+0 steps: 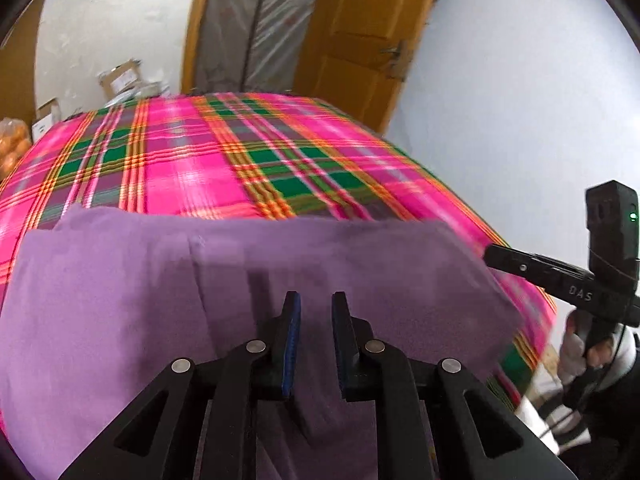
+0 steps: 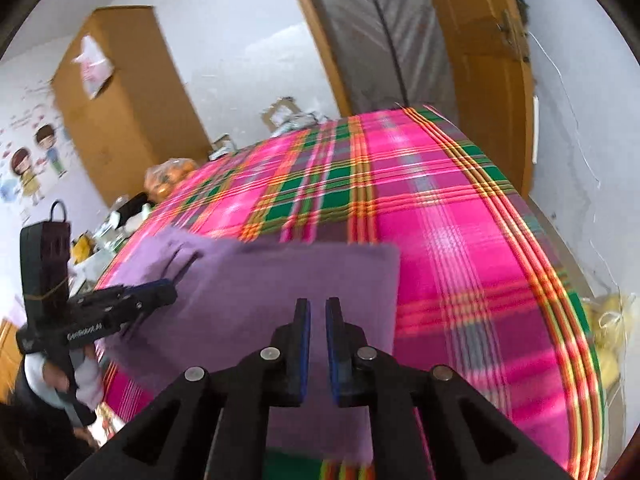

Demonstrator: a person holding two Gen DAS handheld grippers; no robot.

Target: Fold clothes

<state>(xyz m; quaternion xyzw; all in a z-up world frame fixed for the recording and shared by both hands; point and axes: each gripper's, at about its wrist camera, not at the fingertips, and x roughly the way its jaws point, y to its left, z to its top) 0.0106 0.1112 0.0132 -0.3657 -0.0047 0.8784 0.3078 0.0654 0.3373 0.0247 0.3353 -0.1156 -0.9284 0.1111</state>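
Observation:
A purple garment (image 1: 168,292) lies folded into a rectangle on the near part of a bed with a pink, green and orange plaid cover (image 1: 224,160). My left gripper (image 1: 316,300) hovers over its near middle, jaws a small way apart, holding nothing. In the right wrist view the garment (image 2: 280,280) lies ahead and to the left on the cover (image 2: 460,240). My right gripper (image 2: 318,306) is above its right half, jaws narrowly apart, empty. The right gripper shows in the left wrist view (image 1: 490,254) by the garment's right edge. The left gripper shows in the right wrist view (image 2: 170,290) over the garment's left edge.
An open wooden door (image 1: 360,40) and a plastic-draped doorway (image 2: 384,40) stand beyond the bed's far end. Cardboard boxes (image 1: 120,80), a bag of oranges (image 2: 168,178) and a wooden wardrobe (image 2: 120,100) are along the left side. White walls lie to the right.

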